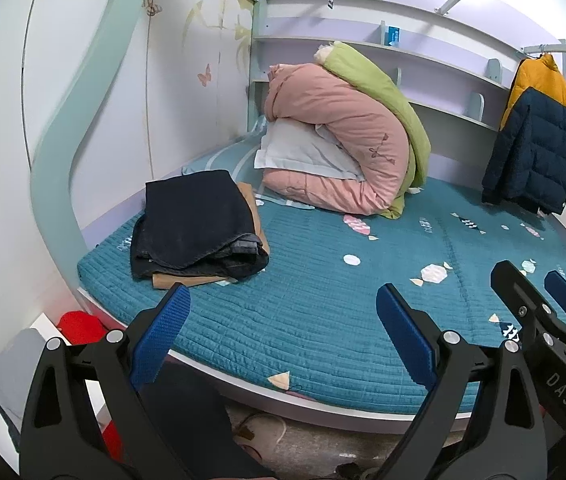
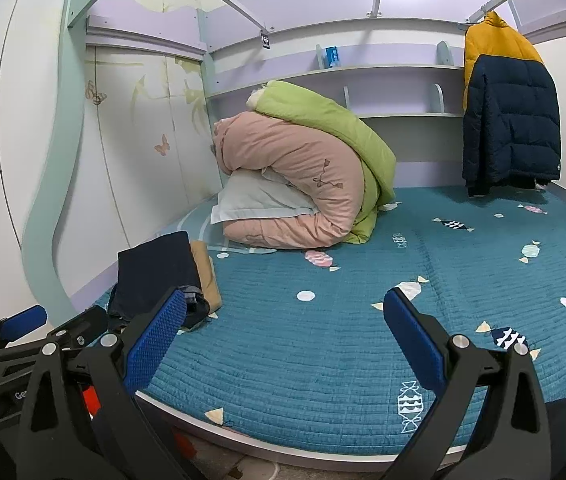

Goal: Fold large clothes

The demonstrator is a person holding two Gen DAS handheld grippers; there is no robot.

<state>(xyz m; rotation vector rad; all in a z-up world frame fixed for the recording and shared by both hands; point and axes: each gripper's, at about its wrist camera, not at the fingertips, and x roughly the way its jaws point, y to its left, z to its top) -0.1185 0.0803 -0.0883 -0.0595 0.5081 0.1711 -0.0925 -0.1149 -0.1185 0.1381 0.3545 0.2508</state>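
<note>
Both grippers, left gripper [image 1: 283, 332] and right gripper [image 2: 285, 340], are wide open and holding nothing. The puffer jacket [image 2: 509, 116] hangs upright at about 1 o'clock, well past the bed [image 2: 323, 360], so I'd say the right one is nearer. The folded pile [image 1: 199, 224] sits at 11.

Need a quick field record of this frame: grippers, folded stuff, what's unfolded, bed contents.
left gripper: open, holds nothing, over the bed's near edge
right gripper: open, holds nothing, beside the left one
folded stack: dark jeans on top of a tan garment, at the bed's left side
puffer jacket: yellow and navy, hangs on a rail at far right, not folded
bedding: pink duvet rolled over a white pillow, green duvet on top
bed cover: teal quilt, candy print
</note>
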